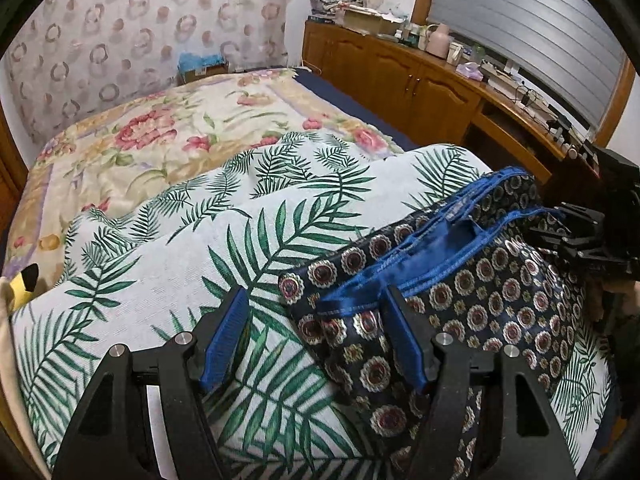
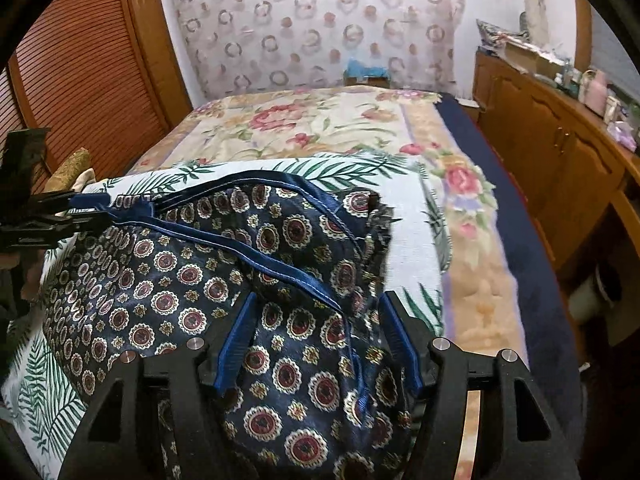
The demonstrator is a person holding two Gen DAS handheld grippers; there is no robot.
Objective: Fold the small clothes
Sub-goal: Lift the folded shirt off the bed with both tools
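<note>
Between the blue pads of your right claw (image 2: 318, 342) lay the navy medallion-print garment (image 2: 224, 280), bunched under and ahead of the fingers. The jaws stood apart and neither pad pressed on the cloth, so that claw was open and held nothing.

Your left claw (image 1: 316, 334) was open as well. Its right-hand finger rested over the near corner of the garment, just below the blue waistband (image 1: 404, 276), while its left-hand finger stood over bare leaf-print cover (image 1: 168, 264). Most of the cloth lay ahead and to the right of that claw.

From the right claw, the garment ran ahead and away to the left, its long axis following the blue band from the right claw across to the left one, seen at the left edge of the right wrist view. I judged each claw sat near its own end of the band, the right claw deeper over the cloth, so the coming grasp turned on closing on that band at both ends.

By count: one garment, two claws, one leaf-print cover under the garment, and one floral blanket (image 2: 320, 120) on the bed beyond. A wooden cabinet (image 1: 400, 76) ran along the right of both claws.
</note>
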